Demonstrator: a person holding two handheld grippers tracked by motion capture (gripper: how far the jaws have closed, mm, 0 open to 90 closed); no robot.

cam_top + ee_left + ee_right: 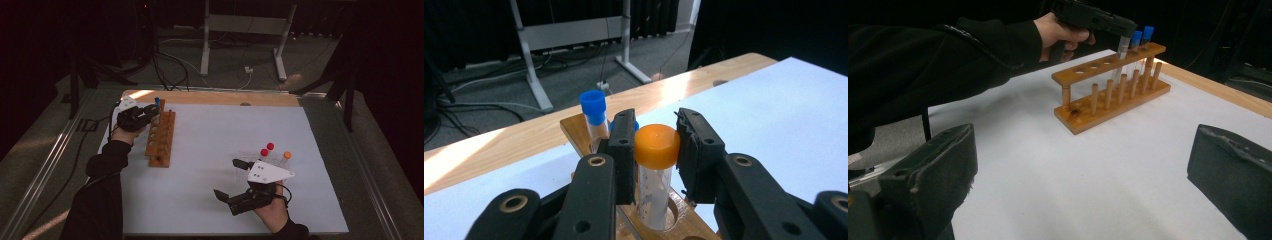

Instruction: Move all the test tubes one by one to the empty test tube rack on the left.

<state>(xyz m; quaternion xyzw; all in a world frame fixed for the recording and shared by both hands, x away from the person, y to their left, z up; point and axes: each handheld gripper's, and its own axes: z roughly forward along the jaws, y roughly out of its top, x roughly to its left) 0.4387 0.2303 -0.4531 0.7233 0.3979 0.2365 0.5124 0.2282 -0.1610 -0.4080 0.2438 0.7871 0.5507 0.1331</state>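
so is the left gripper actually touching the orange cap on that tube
Touching. In the left gripper view both jaw pads of the left gripper press against the sides of the orange cap, with no gap showing on either side.

Dim room, sunlit patch, soft pics

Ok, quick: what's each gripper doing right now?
Left gripper: shut on the orange-capped tube, which sits in a hole of the wooden rack.
Right gripper: open, holding nothing.
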